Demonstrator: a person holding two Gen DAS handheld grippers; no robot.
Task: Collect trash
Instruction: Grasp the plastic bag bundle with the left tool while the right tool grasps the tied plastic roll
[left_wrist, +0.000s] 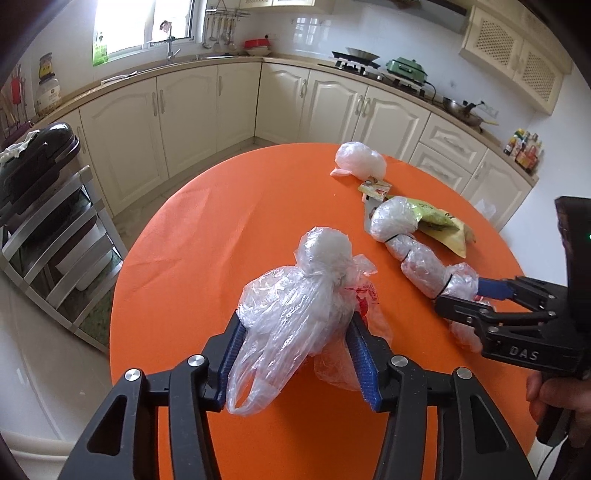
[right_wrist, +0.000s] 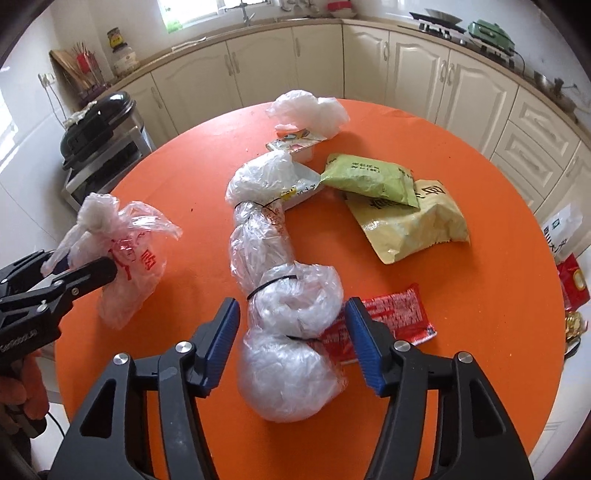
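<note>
Left gripper (left_wrist: 295, 332): clamped on crumpled clear plastic bag with red print (left_wrist: 303, 295), over round orange table (left_wrist: 184, 240).
Right gripper (right_wrist: 291, 343): spread wide around long clear plastic bundle tied with black bands (right_wrist: 280, 280), pads apart from it.
Bundle: lying on table, beside red wrapper (right_wrist: 391, 317).

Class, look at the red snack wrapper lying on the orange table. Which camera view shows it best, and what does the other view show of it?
The right wrist view: the red snack wrapper lies flat on the orange table beside the tied plastic bundle, its print visible. In the left wrist view it cannot be made out; the right gripper and the bundle cover that spot.
</note>
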